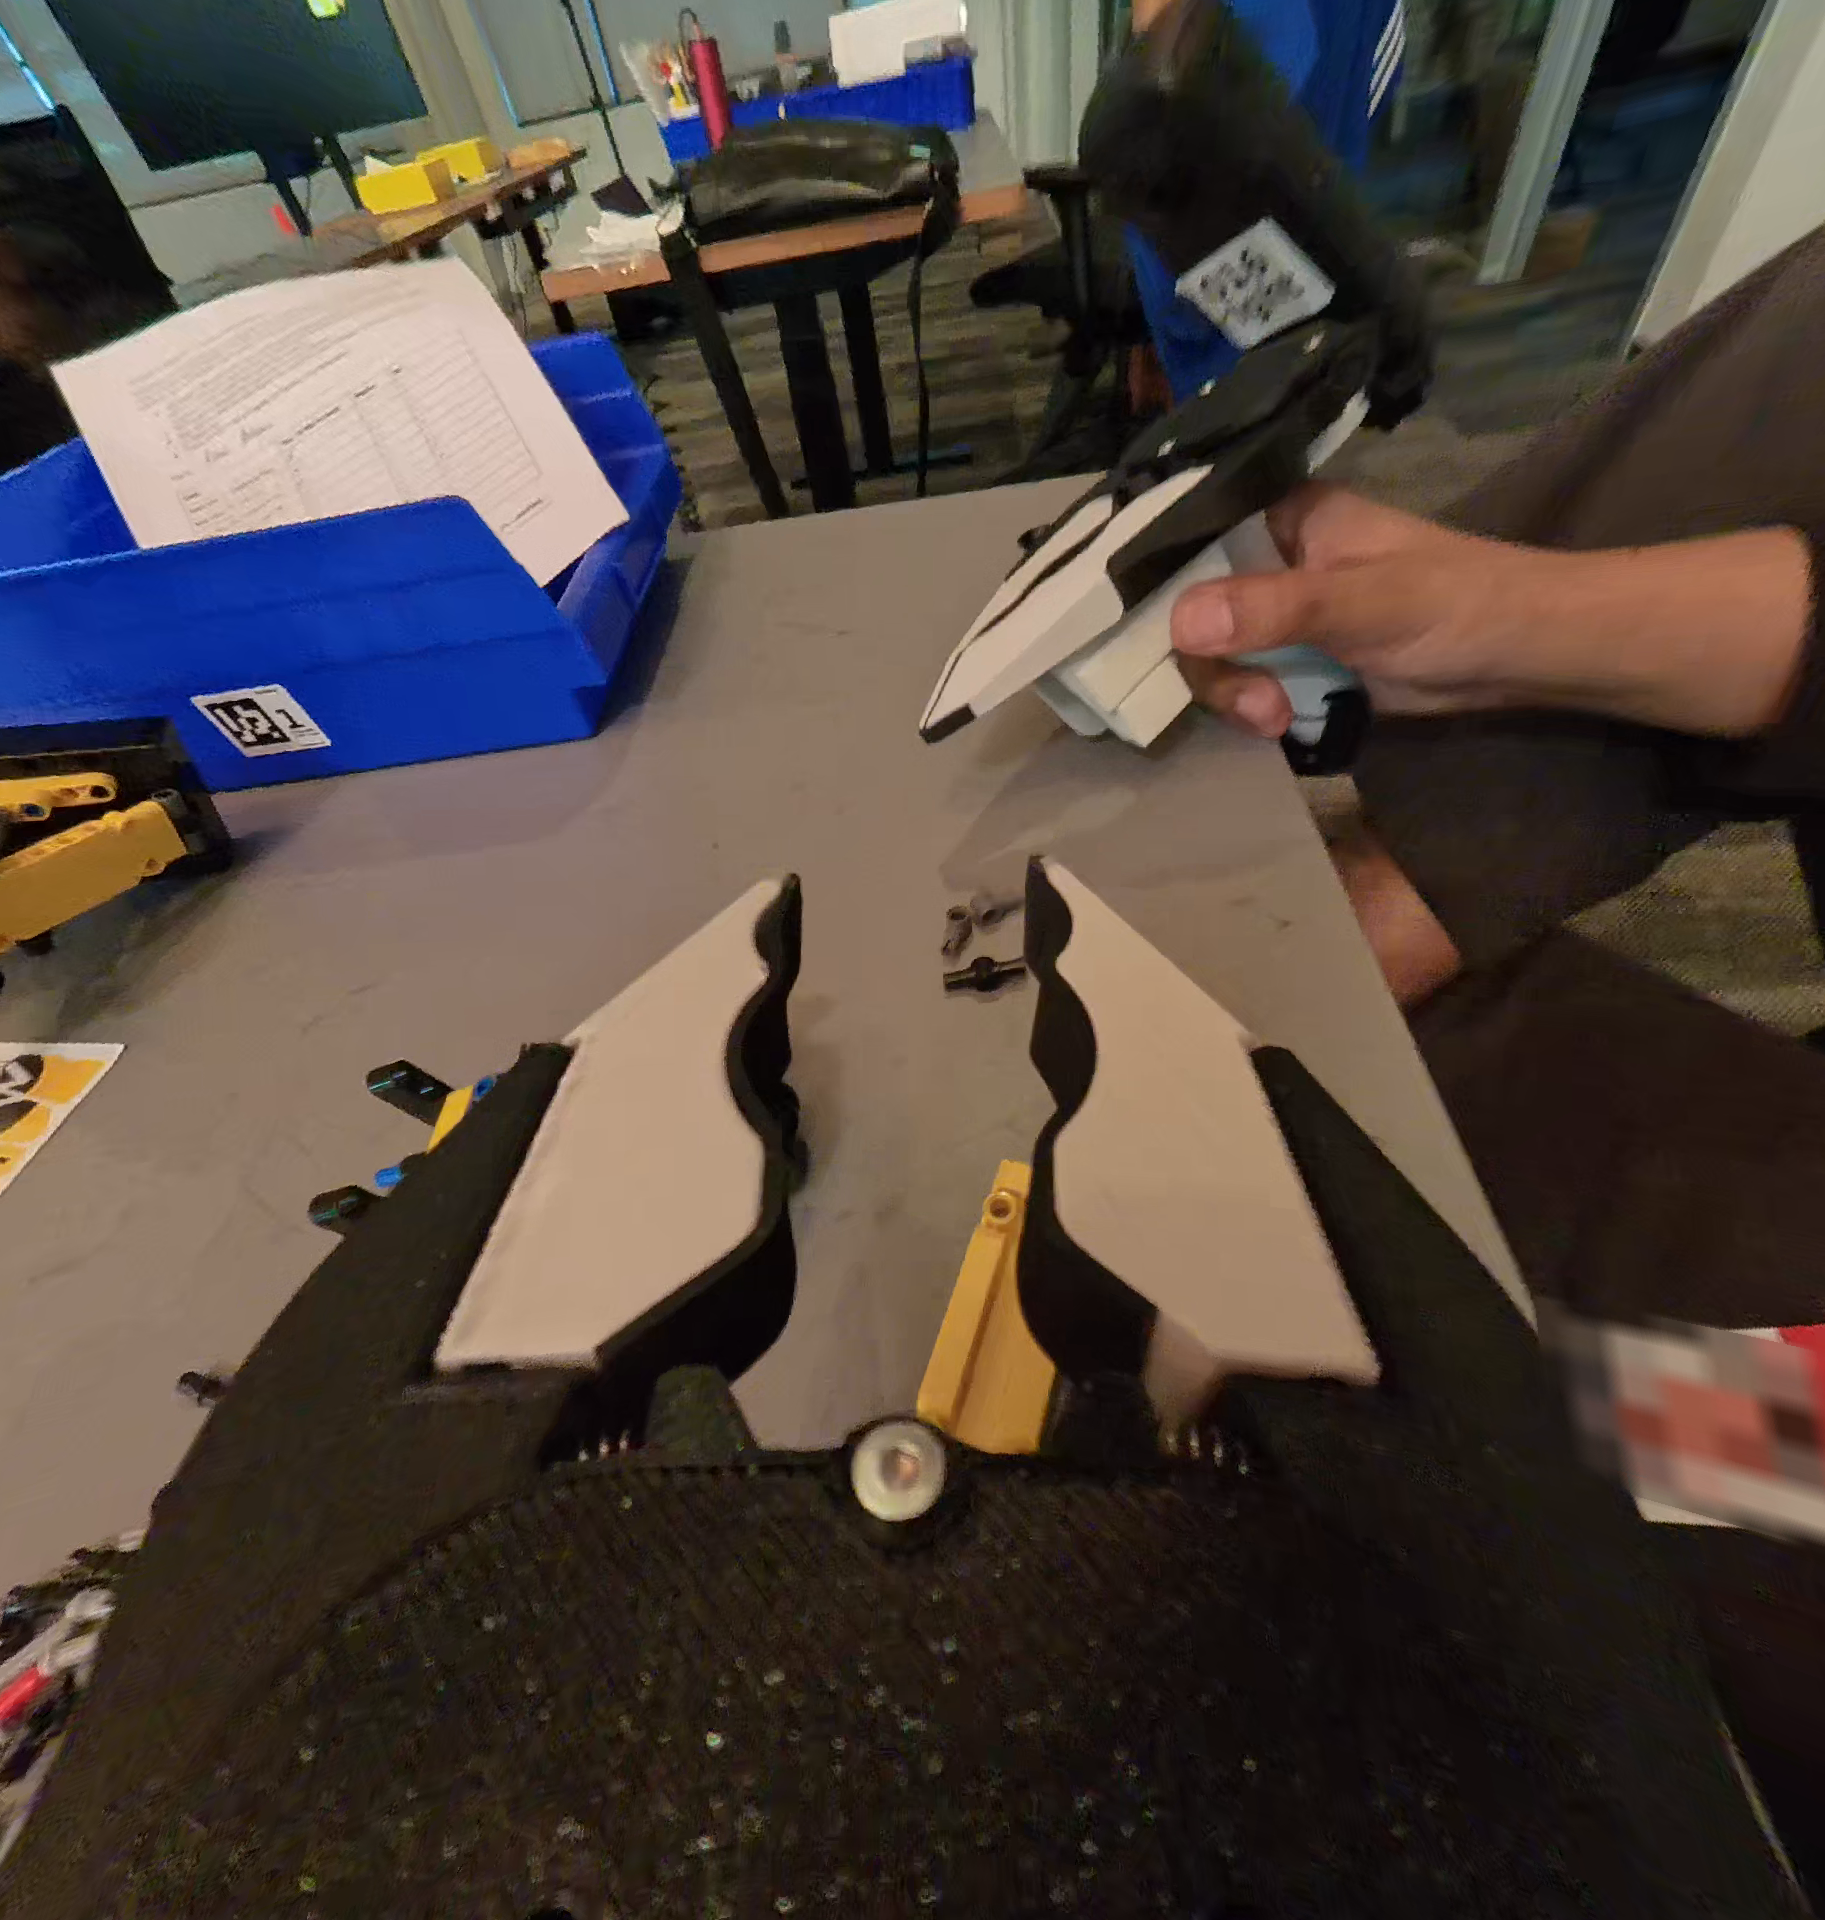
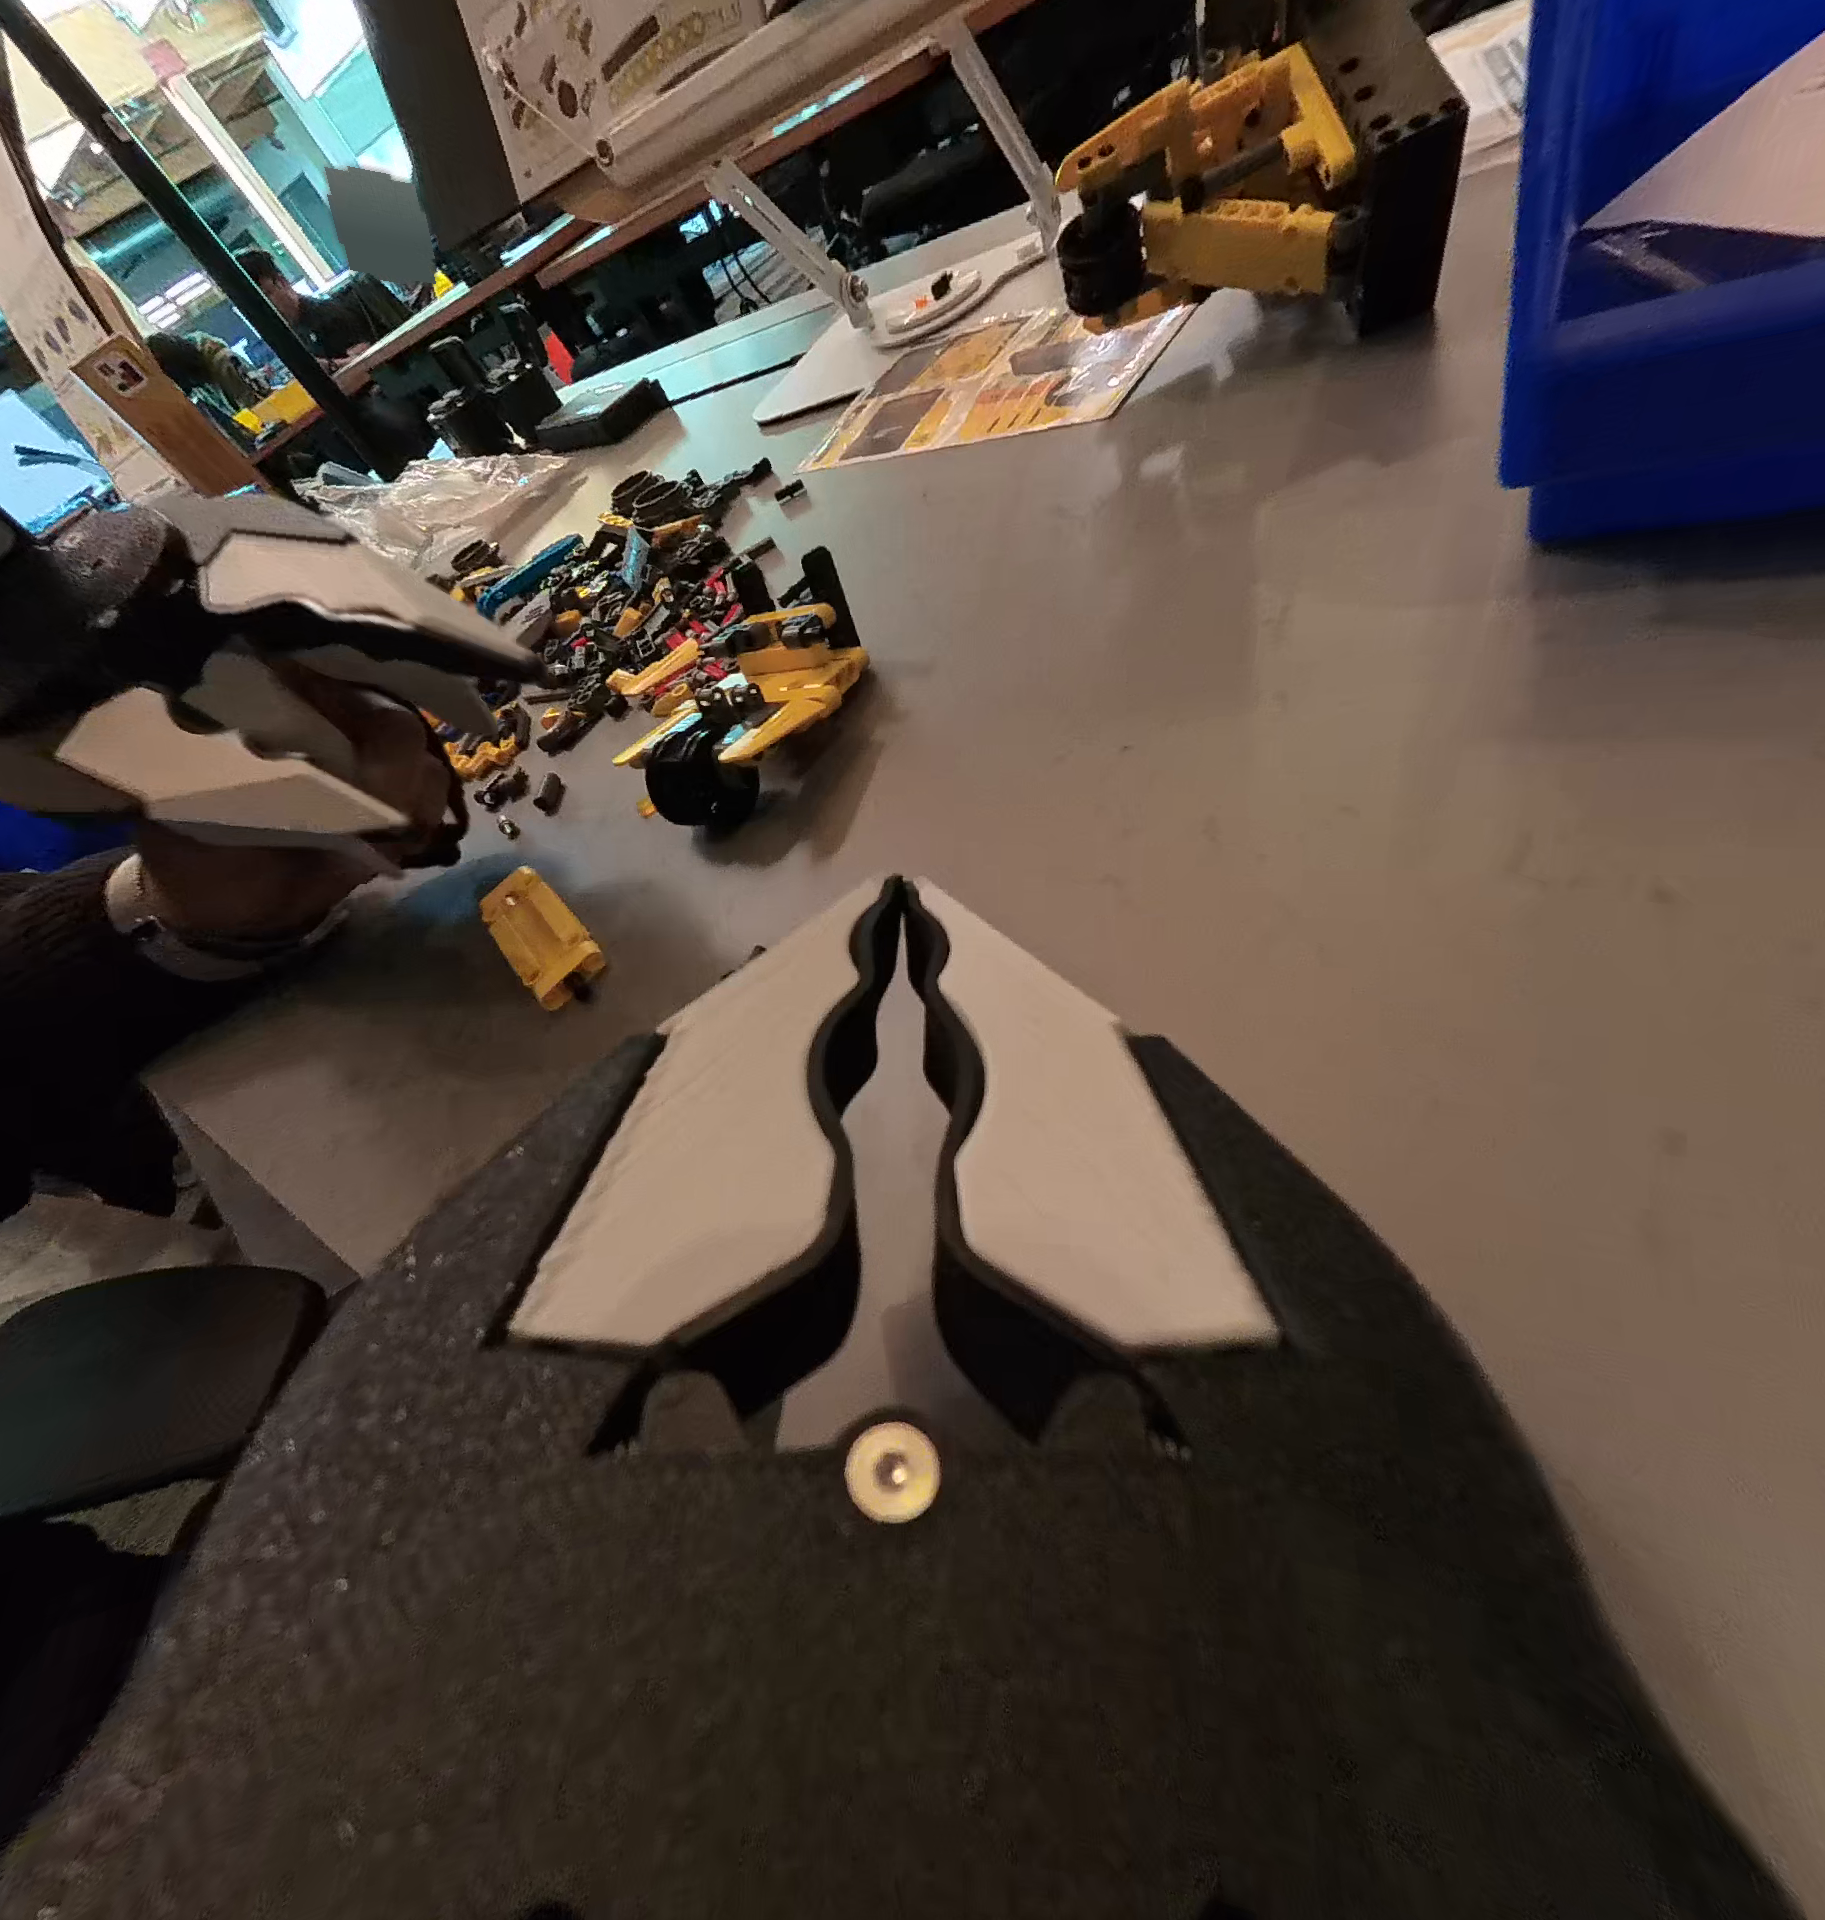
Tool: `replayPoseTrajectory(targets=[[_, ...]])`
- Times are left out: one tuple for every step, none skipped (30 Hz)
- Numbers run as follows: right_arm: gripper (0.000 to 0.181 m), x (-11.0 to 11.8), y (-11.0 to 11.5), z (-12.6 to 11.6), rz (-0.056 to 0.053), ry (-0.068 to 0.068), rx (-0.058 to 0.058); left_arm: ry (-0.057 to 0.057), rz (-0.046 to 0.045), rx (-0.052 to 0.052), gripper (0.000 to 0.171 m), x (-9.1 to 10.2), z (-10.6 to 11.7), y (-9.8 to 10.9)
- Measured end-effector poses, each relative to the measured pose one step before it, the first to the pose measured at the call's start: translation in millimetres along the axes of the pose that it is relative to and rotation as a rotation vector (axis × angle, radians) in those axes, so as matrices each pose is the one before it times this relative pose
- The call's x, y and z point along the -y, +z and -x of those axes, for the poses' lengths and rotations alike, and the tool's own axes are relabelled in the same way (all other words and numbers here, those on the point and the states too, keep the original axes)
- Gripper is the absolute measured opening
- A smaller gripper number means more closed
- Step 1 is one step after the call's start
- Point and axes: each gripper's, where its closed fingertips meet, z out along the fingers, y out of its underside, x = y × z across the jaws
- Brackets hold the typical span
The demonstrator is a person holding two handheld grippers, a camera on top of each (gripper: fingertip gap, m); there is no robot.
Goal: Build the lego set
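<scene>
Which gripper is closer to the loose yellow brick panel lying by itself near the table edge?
Left. The left gripper hangs open right over the yellow panel, which shows beside its right finger. The right gripper, shut and empty, sits off to the panel's side over bare table.

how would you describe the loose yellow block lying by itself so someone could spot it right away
Start at the grey table and find the big pile of small building pieces near its left edge. Closer to the camera than the pile, past the half-built yellow vehicle, a short yellow block lies flat. Unlike the heaped pieces, it sits alone on bare table, just below the left gripper.
</scene>
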Motion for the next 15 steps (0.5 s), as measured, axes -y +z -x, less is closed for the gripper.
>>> replayPoseTrajectory(targets=[[0.0, -1.12, 1.03, 1.52, 0.0135, 0.0029, 0.0145, 0.025, 0.02186, 0.0176, 0.037, -3.19, 2.41, 2.49], [0.004, -2.47, 1.74, 3.41, 0.0284, 0.0023, 0.0329, 0.0326, 0.01994, 0.0299, 0.035, -1.78, 4.9, 3.36], [0.006, -2.48, 1.52, 3.75, 0.0352, -0.0028, 0.037, 0.0278, 0.01761, 0.0323, 0.034, 0.45, 5.97, 4.43], [0.007, 0.14, 0.71, 3.56, 0.0245, -0.0181, 0.0319, 0.0244, 0.01149, 0.019, 0.034, 2.91, 4.84, 5.41], [0.008, 2.86, 0.11, 2.68, 0.0133, -0.0278, 0.017, 0.0163, 0.00594, 0.0129, 0.034, 4.88, 4.82, 5.93], [0.009, 5.63, -0.16, 3.29, 0.0079, -0.0309, 0.0161, 0.0033, 0.00214, 0.0115, 0.034, 5.98, 5.08, 5.98], [0.01, 8.43, 0.0, 5.04, -0.0014, -0.0265, 0.0276, -0.0061, -0.00317, 0.0039, 0.034, 6.4, 4.03, 5.56], [0.014, 11.13, 0.28, 6.81, -0.0138, -0.0237, 0.04, -0.0056, -0.00304, -0.0066, 0.034, 5.29, 1.88, 5.3], [0.015, 12.25, 0.52, 6.73, -0.028, -0.0446, 0.0333, 0.0017, 0.00197, -0.0081, 0.034, 3.11, 1.17, 5.18], [0.016, 8.81, 1.03, 2.89, -0.0118, -0.022, 0.0012, 0.0047, 0.00888, -0.0058, 0.032, 0.35, 0.9, 4.41], [0.017, 2.95, 1.62, 4.68, 0.0087, -0.0182, 0.0085, 0.003, 0.02061, -0.0115, 0.03, -2.75, -0.61, 3.14], [0.019, -1.47, 1.61, 4.23, 0.0149, -0.0181, -0.0014, -0.0006, 0.03026, -0.0176, 0.028, -5.32, -2.79, 0.93], [0.019, -2.58, 0.93, 2.81, 0.0001, -0.0262, -0.0228, 0.0012, 0.03188, -0.0208, 0.027, -6.59, -4.98, -1.62], [0.018, -1.57, 0.1, 1.82, -0.0203, -0.03, -0.0349, 0.0088, 0.02471, -0.0093, 0.026, -7.17, -4.56, -3.22], [0.017, -1.21, -0.28, 1.14, -0.0262, -0.0297, -0.0346, 0.0082, 0.0186, 0.0113, 0.023, -7.24, -1.47, -3.57]])
